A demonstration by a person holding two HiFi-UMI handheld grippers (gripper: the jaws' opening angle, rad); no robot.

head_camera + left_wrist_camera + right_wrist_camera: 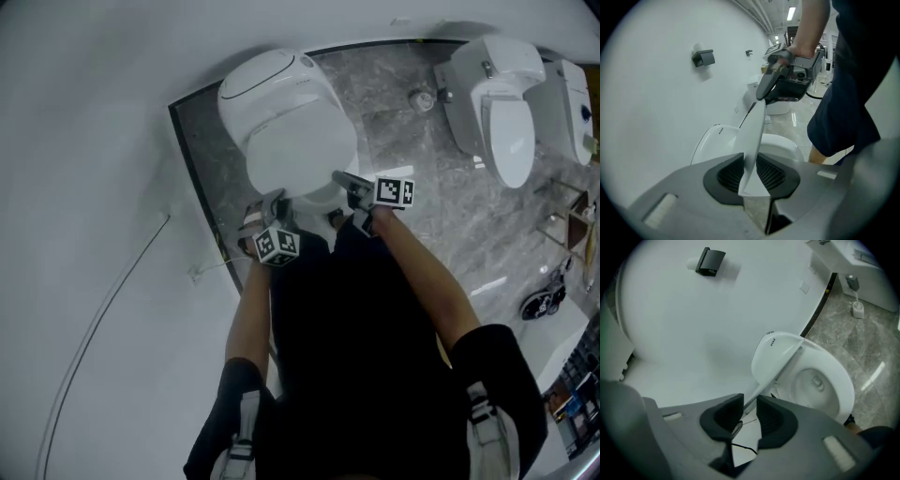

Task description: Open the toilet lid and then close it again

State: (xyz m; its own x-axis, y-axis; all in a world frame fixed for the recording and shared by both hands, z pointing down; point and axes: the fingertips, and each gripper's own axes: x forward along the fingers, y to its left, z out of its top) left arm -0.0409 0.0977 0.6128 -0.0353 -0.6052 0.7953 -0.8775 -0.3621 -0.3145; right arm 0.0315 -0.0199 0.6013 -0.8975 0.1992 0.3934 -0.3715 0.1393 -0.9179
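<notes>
A white toilet lid (300, 141) is tilted up off its bowl, front edge raised toward me. My left gripper (275, 202) is shut on the left of that front edge, my right gripper (349, 185) on the right. In the left gripper view the lid (754, 140) runs edge-on between the dark pads of the left gripper (752, 185), up to the right gripper (765, 91). In the right gripper view the lid's thin rim (776, 357) sits in the narrow gap of the right gripper (749, 416), and the open bowl (820, 380) shows beneath.
A white wall (94, 187) stands close on the left, with a thin cable (103, 309) and a black fixture (710, 261) on it. Grey marble floor (403, 103) lies to the right, with a second white toilet (502, 103) beyond. The person's legs stand against the bowl's front.
</notes>
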